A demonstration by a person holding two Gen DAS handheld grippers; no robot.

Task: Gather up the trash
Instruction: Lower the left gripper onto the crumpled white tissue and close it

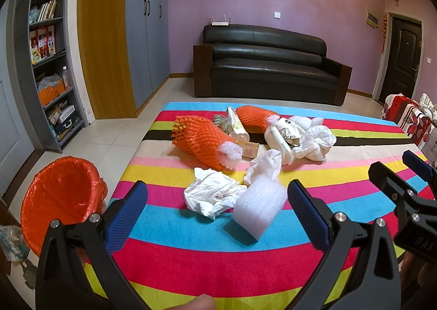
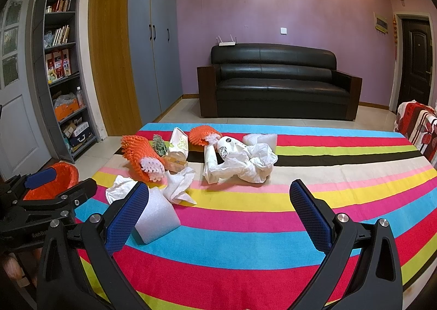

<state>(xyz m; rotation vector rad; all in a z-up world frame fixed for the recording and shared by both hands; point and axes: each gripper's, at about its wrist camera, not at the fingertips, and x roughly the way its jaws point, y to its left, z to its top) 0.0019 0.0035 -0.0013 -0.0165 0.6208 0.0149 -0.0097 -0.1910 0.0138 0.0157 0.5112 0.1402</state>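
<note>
Both grippers (image 1: 215,200) (image 2: 218,200) spread wide, level above striped cloth (image 2: 245,228).

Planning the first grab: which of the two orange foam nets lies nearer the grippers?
The larger orange foam net, on the left beside the crumpled tissue; the other orange net lies farther back, by the white bags.

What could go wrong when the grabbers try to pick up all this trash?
The white foam block is light, so the open left gripper might nudge it away instead of pinching it. The bin sits off the striped cloth's left edge, so carried trash could miss it. The crumpled tissue touches the foam and may drag along.
</note>
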